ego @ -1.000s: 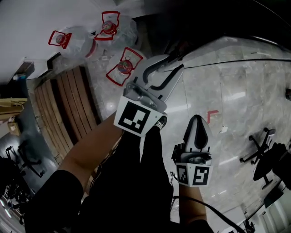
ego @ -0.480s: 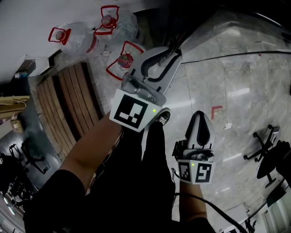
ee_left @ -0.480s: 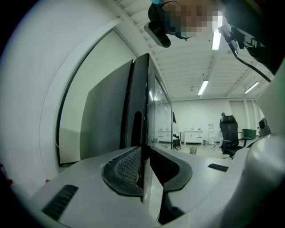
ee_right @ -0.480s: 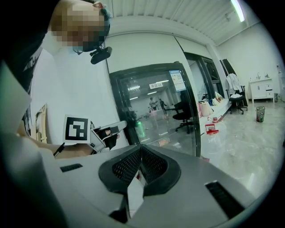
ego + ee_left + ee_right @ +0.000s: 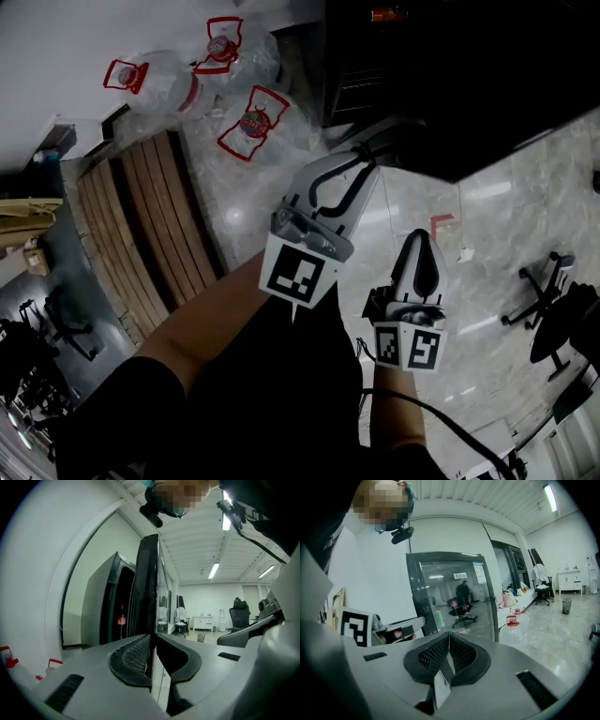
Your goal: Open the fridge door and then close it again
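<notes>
The dark fridge (image 5: 361, 66) stands at the top of the head view, and its glass door (image 5: 497, 94) is swung out over the floor to the right. My left gripper (image 5: 364, 155) reaches to the door's free edge. In the left gripper view that thin door edge (image 5: 148, 583) runs upright between the mesh pads (image 5: 136, 654) of the left gripper (image 5: 153, 649), whose jaws are closing on it. My right gripper (image 5: 419, 242) hangs lower right, apart from the door. In its own view the right gripper (image 5: 449, 641) is shut on nothing and faces the glass door (image 5: 450, 592).
Three large water bottles (image 5: 239, 56) with red handles lie on the floor at the upper left. A slatted wooden pallet (image 5: 141, 225) lies beside them. An office chair (image 5: 544, 314) stands at the right. A red marker (image 5: 441, 223) is on the marble floor.
The door has swung out and now covers the top right of the head view. The left gripper moved right and down with the door edge. The right gripper shifted slightly.
</notes>
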{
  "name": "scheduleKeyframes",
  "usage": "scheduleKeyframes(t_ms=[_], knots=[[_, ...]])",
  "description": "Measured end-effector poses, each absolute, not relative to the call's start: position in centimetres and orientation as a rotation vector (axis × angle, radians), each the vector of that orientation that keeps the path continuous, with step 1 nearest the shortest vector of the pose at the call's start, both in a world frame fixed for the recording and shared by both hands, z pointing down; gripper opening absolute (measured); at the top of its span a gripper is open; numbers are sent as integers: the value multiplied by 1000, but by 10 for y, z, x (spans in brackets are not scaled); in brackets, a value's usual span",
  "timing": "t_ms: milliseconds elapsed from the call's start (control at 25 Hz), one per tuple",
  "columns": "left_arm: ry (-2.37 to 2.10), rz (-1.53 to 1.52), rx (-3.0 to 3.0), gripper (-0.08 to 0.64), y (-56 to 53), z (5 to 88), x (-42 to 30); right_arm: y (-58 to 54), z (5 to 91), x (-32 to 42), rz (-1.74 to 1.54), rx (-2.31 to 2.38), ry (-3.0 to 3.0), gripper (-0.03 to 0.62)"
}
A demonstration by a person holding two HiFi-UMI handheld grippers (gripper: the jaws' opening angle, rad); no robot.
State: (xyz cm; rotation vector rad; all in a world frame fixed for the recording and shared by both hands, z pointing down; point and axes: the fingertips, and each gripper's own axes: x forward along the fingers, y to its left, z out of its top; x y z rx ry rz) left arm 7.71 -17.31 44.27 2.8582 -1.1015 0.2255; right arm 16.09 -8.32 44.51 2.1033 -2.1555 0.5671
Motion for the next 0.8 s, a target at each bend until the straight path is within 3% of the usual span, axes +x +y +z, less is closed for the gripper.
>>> scheduleKeyframes(t_ms=[360,800], knots=[[-1137,181,2856,37,-90,430,142,-38,435,214,539,2220,-2028,15],[-1170,183,2855,37,-94,430,142,-34,436,234,514,2217,-2050,15]])
